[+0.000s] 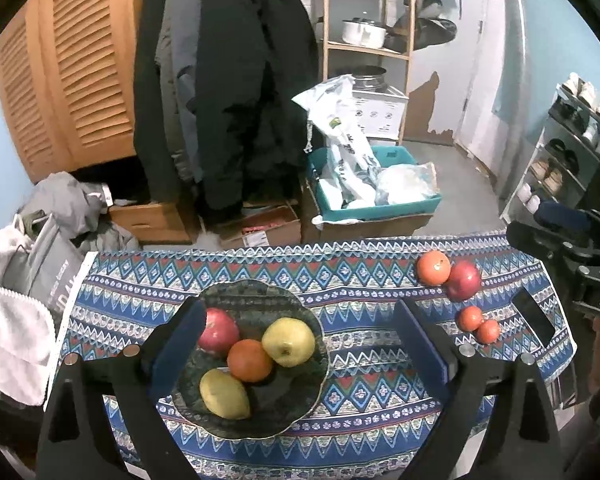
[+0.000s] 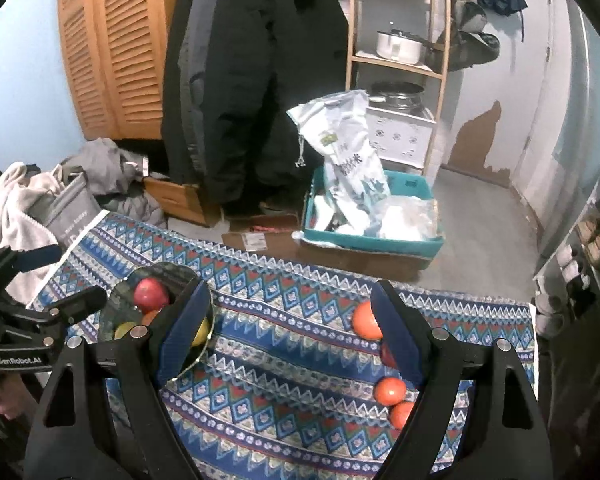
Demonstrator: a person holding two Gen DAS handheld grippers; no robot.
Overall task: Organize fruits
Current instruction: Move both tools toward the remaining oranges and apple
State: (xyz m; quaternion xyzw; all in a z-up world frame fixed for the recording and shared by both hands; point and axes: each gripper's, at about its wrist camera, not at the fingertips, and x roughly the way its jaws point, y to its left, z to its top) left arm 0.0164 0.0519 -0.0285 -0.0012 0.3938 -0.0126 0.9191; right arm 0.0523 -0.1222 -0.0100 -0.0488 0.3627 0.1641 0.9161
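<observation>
Four fruits fill the plate; four more lie on the cloth. Left gripper and right gripper both gape wide, holding nothing.

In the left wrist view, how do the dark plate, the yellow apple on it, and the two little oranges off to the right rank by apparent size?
1. Dark plate, clearly the largest.
2. Yellow apple.
3. The two small oranges look alike, so I won't rank them. They also sit farther from the camera, which makes them look smaller.

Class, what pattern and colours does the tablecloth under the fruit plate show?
The tablecloth has bands of blue, red and white diamonds and zigzags, clearest in the left wrist view.
</observation>
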